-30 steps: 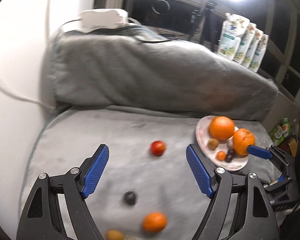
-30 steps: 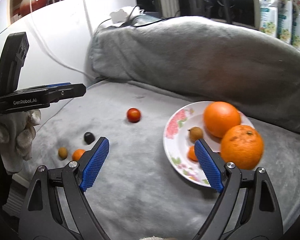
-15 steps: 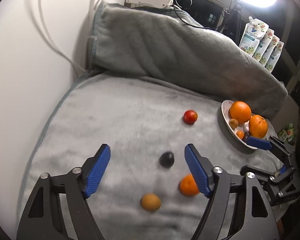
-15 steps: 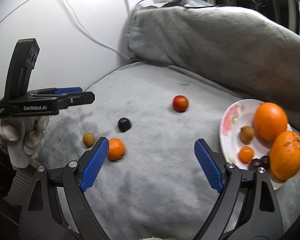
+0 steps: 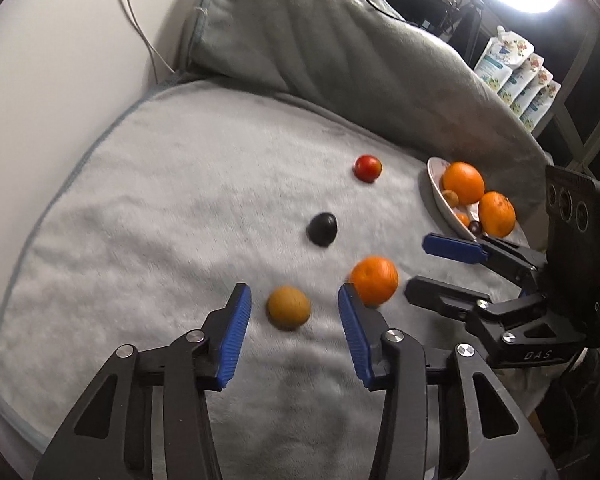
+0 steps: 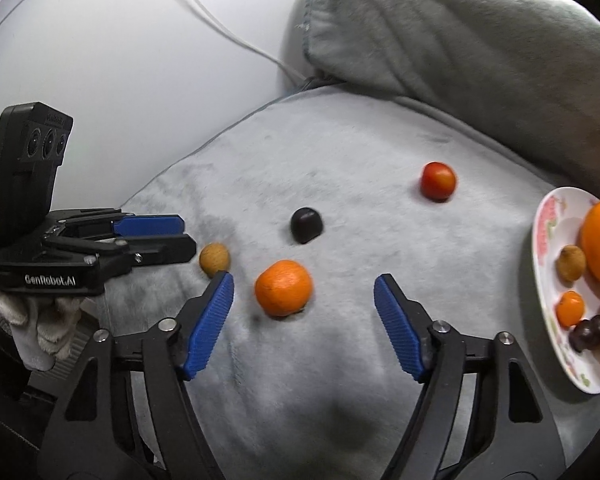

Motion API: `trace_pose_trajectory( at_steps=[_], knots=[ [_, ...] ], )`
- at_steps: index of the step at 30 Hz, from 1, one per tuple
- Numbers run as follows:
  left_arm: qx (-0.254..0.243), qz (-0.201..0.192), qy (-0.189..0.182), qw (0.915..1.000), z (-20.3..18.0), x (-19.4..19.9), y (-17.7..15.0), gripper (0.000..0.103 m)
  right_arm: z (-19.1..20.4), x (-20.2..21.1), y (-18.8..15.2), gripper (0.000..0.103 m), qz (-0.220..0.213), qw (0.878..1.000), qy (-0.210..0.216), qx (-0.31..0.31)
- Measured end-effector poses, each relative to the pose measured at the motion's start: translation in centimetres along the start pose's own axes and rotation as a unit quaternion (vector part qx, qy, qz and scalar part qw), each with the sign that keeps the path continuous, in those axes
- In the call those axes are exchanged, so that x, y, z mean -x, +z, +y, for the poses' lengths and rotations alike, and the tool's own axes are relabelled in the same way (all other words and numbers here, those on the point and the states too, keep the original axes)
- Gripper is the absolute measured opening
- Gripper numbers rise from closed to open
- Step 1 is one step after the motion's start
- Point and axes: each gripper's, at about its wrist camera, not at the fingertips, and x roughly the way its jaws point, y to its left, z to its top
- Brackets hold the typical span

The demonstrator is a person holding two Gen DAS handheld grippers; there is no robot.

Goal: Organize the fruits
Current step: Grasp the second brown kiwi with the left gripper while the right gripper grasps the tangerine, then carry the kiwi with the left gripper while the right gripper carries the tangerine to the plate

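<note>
Loose fruit lies on the grey blanket (image 5: 160,208). A small brown fruit (image 5: 289,306) sits between the blue pads of my left gripper (image 5: 292,290); its jaws are closing, with a gap on each side. A mandarin (image 6: 283,288) lies between the pads of my right gripper (image 6: 304,278), whose jaws are also closing and not touching it. A dark plum (image 6: 307,224) and a red tomato (image 6: 438,181) lie farther back. The flowered plate (image 6: 548,240) at the right holds two big oranges and several small fruits. The left gripper (image 6: 188,236) also shows at the left of the right wrist view.
A bulky folded grey blanket (image 5: 360,52) rises behind the fruit. A white wall with cables (image 5: 132,8) borders the left. Pouches (image 5: 516,76) stand by the window under a bright ring light. A white-gloved hand (image 6: 40,320) holds the left gripper.
Both grippers have swung left, away from the plate, and come down over the loose fruit. Both pairs of jaws have narrowed, the left around the brown fruit, the right around the mandarin.
</note>
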Motion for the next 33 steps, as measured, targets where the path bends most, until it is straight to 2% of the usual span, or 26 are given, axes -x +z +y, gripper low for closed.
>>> trace_pose_trajectory(
  at_steps=[6,10,19,26,33],
  knots=[
    [-0.003,0.01,-0.001,0.9999,-0.2,-0.8,-0.2,0.041,0.8,-1.2,0.1,0.068,0.013,1.0,0.002,0.01],
    [-0.009,0.015,0.002,0.9998,-0.3,-1.3,-0.4,0.039,1.0,-2.0,0.1,0.059,0.022,1.0,0.003,0.01],
    [-0.005,0.025,0.008,0.9996,0.1,-2.2,-0.5,0.031,1.0,-3.2,0.0,0.054,0.033,0.999,-0.002,0.007],
    [-0.007,0.028,0.009,0.9995,0.1,-2.6,-0.6,0.025,0.8,-3.9,-0.2,0.039,0.038,0.999,0.001,0.0],
    [-0.001,0.025,0.006,0.9997,0.1,-2.5,-0.5,0.025,0.5,-3.5,-0.3,0.038,0.029,1.0,0.004,-0.008]
  ],
)
